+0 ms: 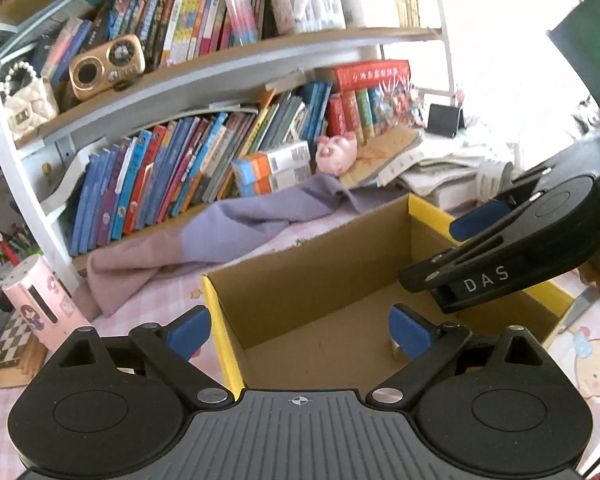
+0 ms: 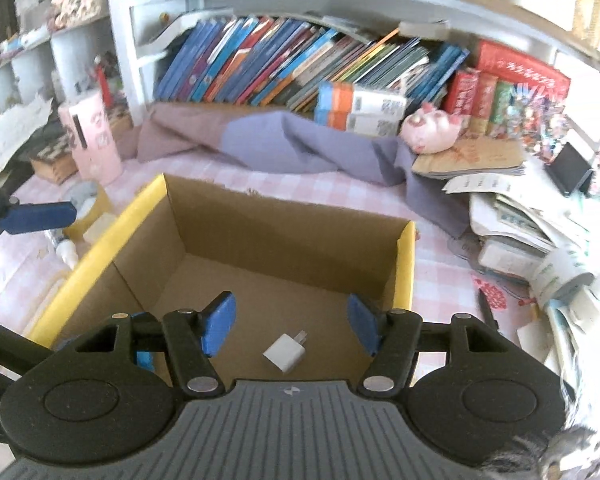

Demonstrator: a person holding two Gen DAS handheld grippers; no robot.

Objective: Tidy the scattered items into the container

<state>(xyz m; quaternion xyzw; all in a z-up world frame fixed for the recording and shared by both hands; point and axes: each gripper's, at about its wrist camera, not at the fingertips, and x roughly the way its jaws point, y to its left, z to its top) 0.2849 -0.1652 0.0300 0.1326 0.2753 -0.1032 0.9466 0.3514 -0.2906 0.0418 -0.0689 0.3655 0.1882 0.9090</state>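
1. Container: open cardboard box (image 2: 284,248) with yellow-edged flaps, standing on the pink checked tabletop (image 2: 440,264); stiff walls, light by appearance
2. Item inside: white charger plug (image 2: 285,352), lying flat on the box floor near the 6 o'clock wall in the right wrist view. Judged light, rigid and smooth-sided, so somewhat slippery; best taken across its two flat faces, clear of the prongs
3. Orientation: the plug's long axis ran from 7 o'clock to 1 o'clock, its metal prongs pointing toward 1 o'clock
4. Right tongs (image 2: 290,328): released, blue pads spread wide, hovering over the box above the plug, holding nothing
5. Left tongs (image 1: 300,328): released, spread wide across the box's yellow wall, one pad outside and one inside, empty
6. Items outside: a tape roll (image 2: 86,204) and a small white bottle (image 2: 66,250) lay on the tabletop at 9 o'clock of the box, just beside its yellow flap; both judged light and rigid
7. Purple cloth (image 2: 284,140) lay bunched at 12 o'clock beyond the box; soft, limp
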